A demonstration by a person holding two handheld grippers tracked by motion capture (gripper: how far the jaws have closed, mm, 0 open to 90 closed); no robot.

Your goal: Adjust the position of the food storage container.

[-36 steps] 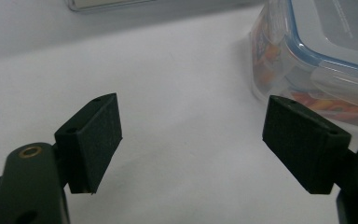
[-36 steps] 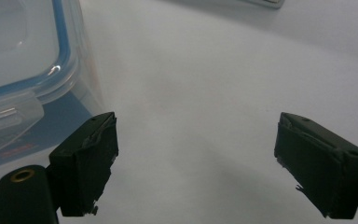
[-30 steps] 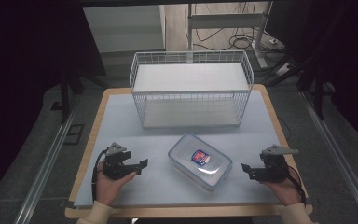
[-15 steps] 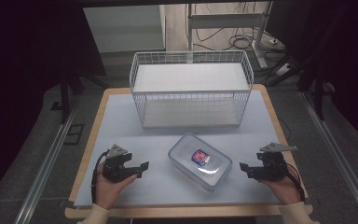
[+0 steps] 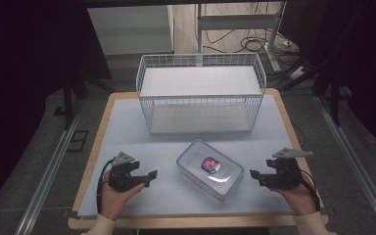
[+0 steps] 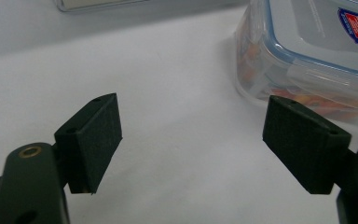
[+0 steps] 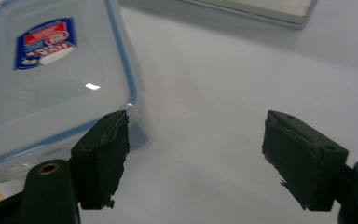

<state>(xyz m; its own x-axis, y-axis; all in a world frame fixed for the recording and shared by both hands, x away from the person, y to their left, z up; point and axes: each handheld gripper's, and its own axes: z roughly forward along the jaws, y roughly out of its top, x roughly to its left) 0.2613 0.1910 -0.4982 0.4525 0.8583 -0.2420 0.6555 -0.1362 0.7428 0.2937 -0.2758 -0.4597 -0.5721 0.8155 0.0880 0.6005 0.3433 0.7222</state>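
Clear, stiff and slick, the lidded plastic box (image 5: 210,169) was judged best gripped at its short ends by both wide-open grippers, left (image 5: 146,175) and right (image 5: 255,176).

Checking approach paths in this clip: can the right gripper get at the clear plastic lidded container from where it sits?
Probably yes. The right gripper is open and points at the clear plastic lidded container, with bare white table mat between them. The white wire basket stands farther back, out of the way.

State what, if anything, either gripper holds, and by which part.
Nothing is held. The left gripper and right gripper are both open, either side of the lidded plastic container, not touching it.
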